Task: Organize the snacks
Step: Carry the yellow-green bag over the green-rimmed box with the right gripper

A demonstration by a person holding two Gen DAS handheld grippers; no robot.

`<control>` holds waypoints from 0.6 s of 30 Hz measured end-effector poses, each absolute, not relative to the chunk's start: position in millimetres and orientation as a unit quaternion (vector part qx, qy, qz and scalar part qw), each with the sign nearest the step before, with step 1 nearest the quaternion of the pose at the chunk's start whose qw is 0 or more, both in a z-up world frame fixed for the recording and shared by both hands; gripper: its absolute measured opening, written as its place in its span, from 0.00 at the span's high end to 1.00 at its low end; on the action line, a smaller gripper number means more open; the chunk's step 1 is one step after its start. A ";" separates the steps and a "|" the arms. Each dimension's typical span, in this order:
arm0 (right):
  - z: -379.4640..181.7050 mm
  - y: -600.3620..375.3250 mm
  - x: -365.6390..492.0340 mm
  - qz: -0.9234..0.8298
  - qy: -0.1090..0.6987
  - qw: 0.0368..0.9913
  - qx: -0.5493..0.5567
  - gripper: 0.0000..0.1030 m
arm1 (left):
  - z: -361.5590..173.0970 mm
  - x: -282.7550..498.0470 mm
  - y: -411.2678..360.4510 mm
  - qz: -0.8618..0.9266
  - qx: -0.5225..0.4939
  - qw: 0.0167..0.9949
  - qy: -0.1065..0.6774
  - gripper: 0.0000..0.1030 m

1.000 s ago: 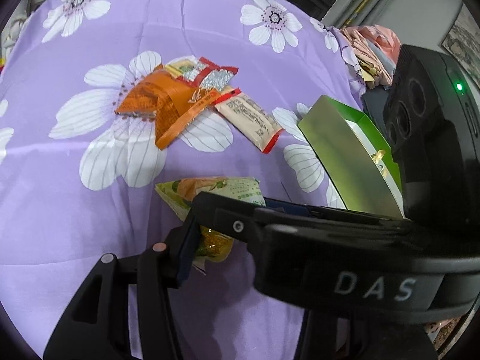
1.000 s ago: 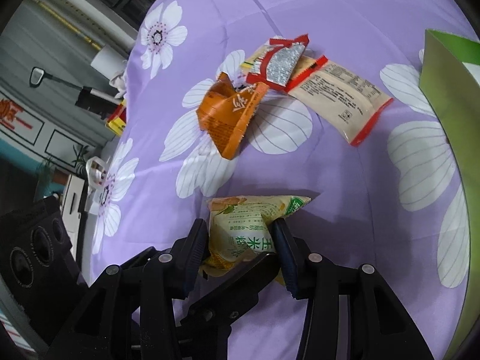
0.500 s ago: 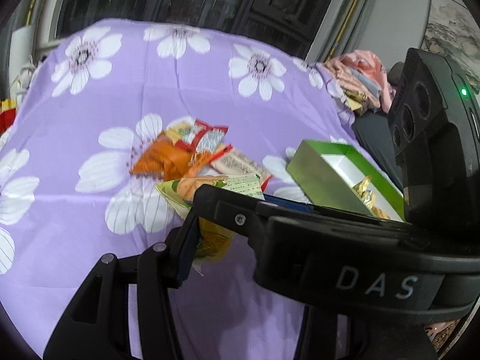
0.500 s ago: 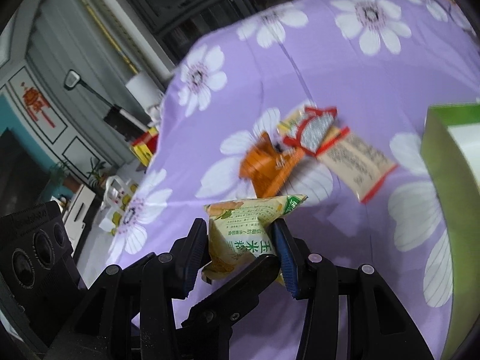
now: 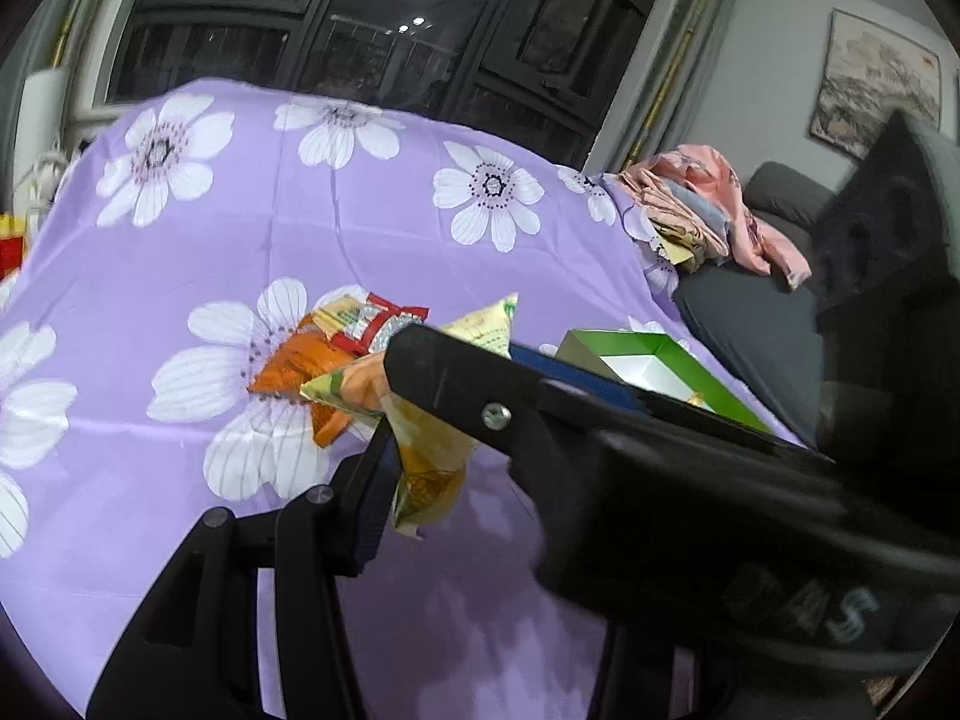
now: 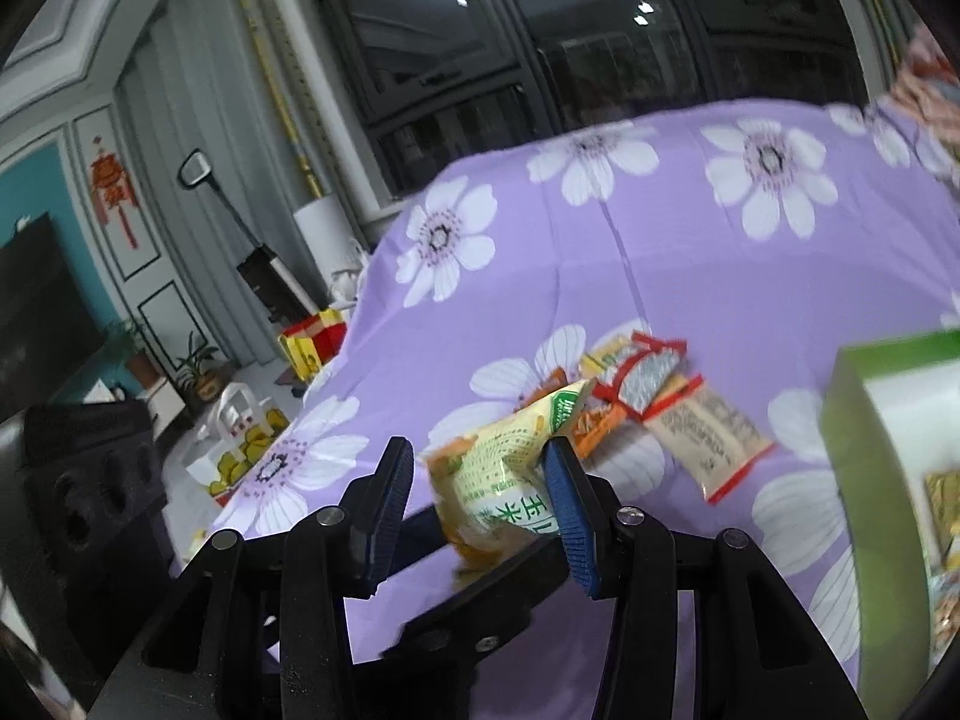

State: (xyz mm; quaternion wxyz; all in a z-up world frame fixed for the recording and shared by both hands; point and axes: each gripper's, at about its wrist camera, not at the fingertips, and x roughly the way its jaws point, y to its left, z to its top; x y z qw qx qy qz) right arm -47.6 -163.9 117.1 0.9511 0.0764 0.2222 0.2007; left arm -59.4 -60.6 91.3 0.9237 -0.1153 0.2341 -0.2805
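A yellow-green snack packet (image 6: 504, 474) hangs above the purple flowered cloth (image 5: 180, 276). My right gripper (image 6: 480, 480) is shut on it, blue pads on either side. My left gripper (image 5: 444, 456) grips the same packet (image 5: 426, 456) from the side. Its left pad touches the packet; its other finger is hidden behind the right gripper's finger (image 5: 456, 384). An open green box (image 5: 678, 360) with white lining stands to the right, also in the right wrist view (image 6: 852, 420). Beyond the packet lie an orange packet (image 5: 288, 366), a red-silver packet (image 6: 651, 378) and a beige packet (image 6: 708, 438).
A dark sofa (image 5: 756, 324) with pink clothes (image 5: 702, 210) borders the cloth's right edge. On the floor to the left stand a white bag (image 6: 240, 444) and a red-yellow box (image 6: 312, 342). Dark windows close the far side.
Both grippers have risen and tipped up with the yellow-green packet, which has left the cloth. The window and room have come into view, and the snack pile has sunk lower in both views.
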 end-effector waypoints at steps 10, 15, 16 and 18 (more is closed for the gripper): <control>119.9 -156.8 -52.8 0.205 0.214 0.952 0.073 0.52 | 92.3 -58.9 -58.8 -0.277 -0.121 0.922 0.242 0.56; 121.7 -156.3 -56.8 0.207 0.207 0.953 0.074 0.52 | 97.2 -63.1 -59.0 -0.272 -0.108 0.928 0.231 0.56; 123.1 -157.0 -57.3 0.208 0.205 0.954 0.075 0.52 | 99.3 -64.1 -59.7 -0.269 -0.102 0.930 0.227 0.56; 126.0 -159.3 -57.9 0.209 0.200 0.954 0.078 0.52 | 104.5 -66.4 -62.6 -0.265 -0.092 0.934 0.220 0.56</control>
